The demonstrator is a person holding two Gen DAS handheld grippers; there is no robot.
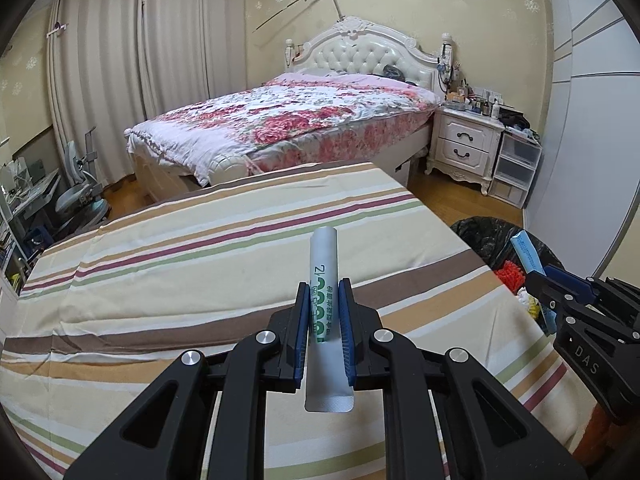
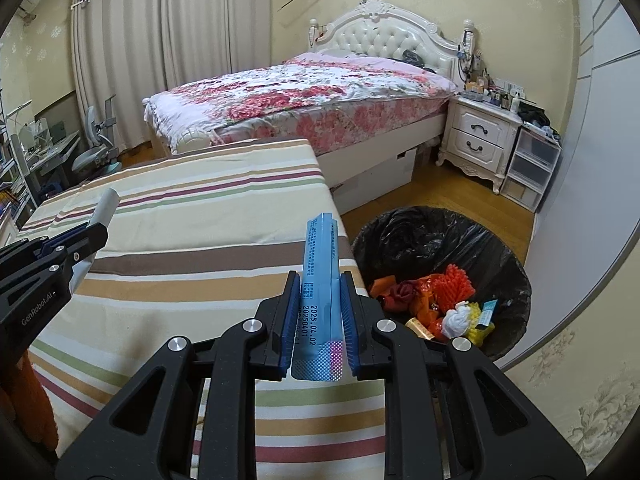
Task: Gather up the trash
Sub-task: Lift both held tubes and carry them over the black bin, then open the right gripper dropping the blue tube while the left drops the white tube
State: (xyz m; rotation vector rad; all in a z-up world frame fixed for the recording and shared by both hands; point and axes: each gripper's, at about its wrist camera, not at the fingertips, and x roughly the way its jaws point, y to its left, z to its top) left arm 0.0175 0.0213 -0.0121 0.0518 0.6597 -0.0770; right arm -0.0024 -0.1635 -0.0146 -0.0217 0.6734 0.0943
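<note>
Two sachets (image 1: 322, 304) (image 2: 320, 280) clamped between tongs (image 1: 324, 292) (image 2: 320, 284).

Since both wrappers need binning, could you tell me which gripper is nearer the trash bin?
Right. The right gripper, shut on the blue wrapper, is at the table edge beside the trash bin. The left gripper, holding the white wrapper, is farther in over the striped table.
</note>
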